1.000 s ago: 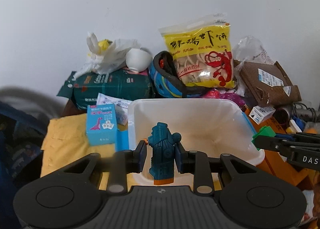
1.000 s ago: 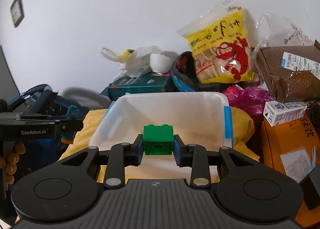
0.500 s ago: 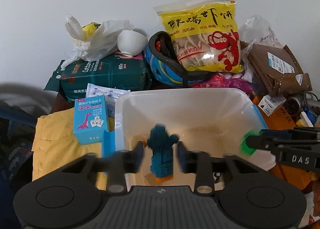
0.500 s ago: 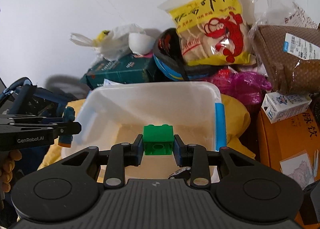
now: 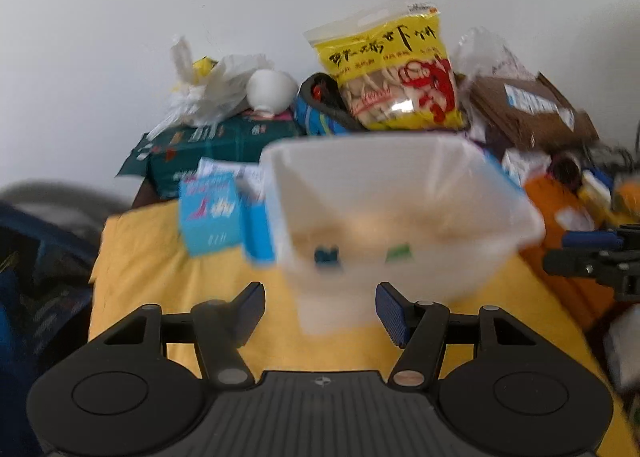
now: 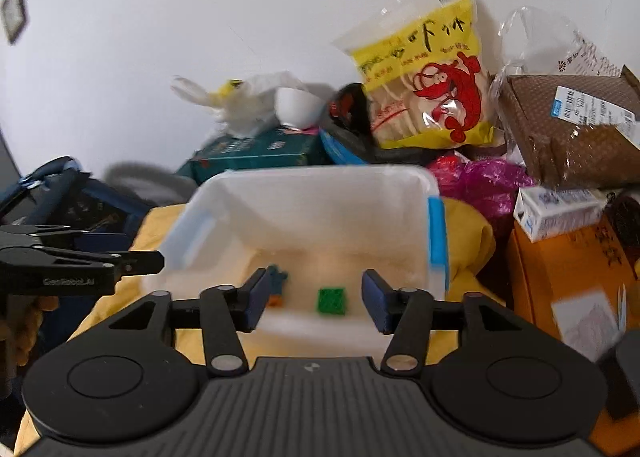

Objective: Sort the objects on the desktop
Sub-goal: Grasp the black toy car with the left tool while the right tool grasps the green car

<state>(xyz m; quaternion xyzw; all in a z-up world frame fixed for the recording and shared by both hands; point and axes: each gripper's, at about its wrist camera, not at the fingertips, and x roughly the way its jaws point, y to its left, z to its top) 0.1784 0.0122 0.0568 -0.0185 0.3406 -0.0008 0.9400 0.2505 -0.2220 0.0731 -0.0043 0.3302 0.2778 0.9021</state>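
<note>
A white plastic bin (image 5: 400, 161) (image 6: 312, 185) stands on a yellow cloth. Inside it lie a dark blue toy figure (image 5: 326, 256) (image 6: 277, 289) and a green brick (image 5: 398, 252) (image 6: 331, 300). My left gripper (image 5: 320, 313) is open and empty, just in front of the bin's near wall. My right gripper (image 6: 314, 303) is open and empty over the bin's near rim, above the green brick. Each gripper also shows from the side in the other view: the right one (image 5: 592, 257), the left one (image 6: 80, 265).
Behind the bin are a yellow shrimp-cracker bag (image 5: 396, 73), a green pack (image 5: 216, 141), a white bowl (image 5: 270, 91), and a brown parcel (image 6: 576, 125). A blue card box (image 5: 210, 213) stands left of the bin. An orange box (image 6: 560, 277) sits on the right.
Both grippers opened and let go: the blue figure and the green brick dropped into the bin. Both grippers pulled back towards the bin's near side.
</note>
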